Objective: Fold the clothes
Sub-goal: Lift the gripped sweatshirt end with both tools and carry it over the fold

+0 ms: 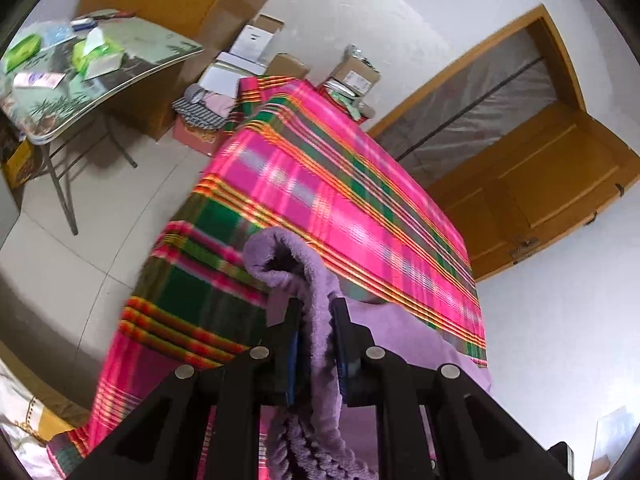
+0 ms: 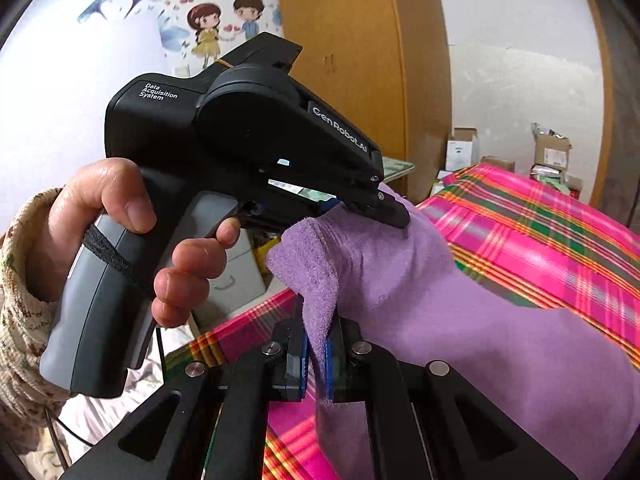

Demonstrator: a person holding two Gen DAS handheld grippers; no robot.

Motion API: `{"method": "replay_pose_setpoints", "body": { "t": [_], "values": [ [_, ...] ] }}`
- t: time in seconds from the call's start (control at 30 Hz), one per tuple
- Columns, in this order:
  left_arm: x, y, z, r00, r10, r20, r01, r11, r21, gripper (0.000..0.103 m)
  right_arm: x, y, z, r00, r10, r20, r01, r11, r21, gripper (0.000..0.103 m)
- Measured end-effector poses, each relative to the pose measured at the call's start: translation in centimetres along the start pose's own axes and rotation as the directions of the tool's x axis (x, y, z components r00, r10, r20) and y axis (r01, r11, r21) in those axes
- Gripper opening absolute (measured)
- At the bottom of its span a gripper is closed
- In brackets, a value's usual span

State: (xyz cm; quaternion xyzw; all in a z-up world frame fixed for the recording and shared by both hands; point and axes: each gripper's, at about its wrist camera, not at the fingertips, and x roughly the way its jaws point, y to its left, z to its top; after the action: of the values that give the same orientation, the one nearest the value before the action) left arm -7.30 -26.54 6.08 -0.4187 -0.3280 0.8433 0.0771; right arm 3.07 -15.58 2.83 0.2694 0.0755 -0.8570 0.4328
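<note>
- Bench (image 1: 304, 184) – the biggest thing here, draped in a pink, green and orange plaid cloth that hangs over its near corner toward the tiled floor (image 1: 80, 264)
- Door (image 1: 532, 184), orange-brown wood, beyond the bench's far side against a white wall
- Folding table (image 1: 120, 76) at the upper left of the left wrist view, strewn with green packets and papers; cardboard boxes (image 1: 256, 40) are stacked near the bench's far end
- Garment (image 2: 460, 320) – purple fleece, its bulk lying on the plaid, one edge lifted off it and strung between the two claws
- Left claw (image 1: 316, 344): clamped on a thick fold of the garment, which bulges above the fingers and hangs in a ribbed hem below them
- Right claw (image 2: 318, 354): jaws together on a thin edge of the garment, blue pads pressing both sides
- Hand (image 2: 120, 236), in a patterned knit sleeve, wrapped round the left tool's grey grip, as the right wrist view shows
</note>
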Motion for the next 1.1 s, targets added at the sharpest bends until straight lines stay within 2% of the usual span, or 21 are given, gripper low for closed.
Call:
{"method": "replay_pose_setpoints", "body": {
  "t": [0.27, 0.77, 1.1],
  "values": [
    [1.1, -4.7, -0.8, 0.999, -0.034, -0.024, 0.035, 0.998, 0.060, 0.015, -4.5, -2.3, -0.4, 0.998, -0.040, 0.054, 0.038, 0.999, 0.032, 0.006],
    [5.1, -13.3, -3.5, 0.993, -0.037, -0.115, 0.058, 0.980, 0.189, 0.015, -11.3, -6.6, -3.0, 0.989, -0.099, 0.109, 0.086, 0.990, 0.111, 0.006],
    [8.0, -16.4, -5.2, 0.985, -0.027, -0.170, 0.065, 0.973, 0.223, 0.016, -14.2, -8.3, -5.2, 0.985, -0.137, 0.109, 0.117, 0.979, 0.169, 0.006]
  ]
}}
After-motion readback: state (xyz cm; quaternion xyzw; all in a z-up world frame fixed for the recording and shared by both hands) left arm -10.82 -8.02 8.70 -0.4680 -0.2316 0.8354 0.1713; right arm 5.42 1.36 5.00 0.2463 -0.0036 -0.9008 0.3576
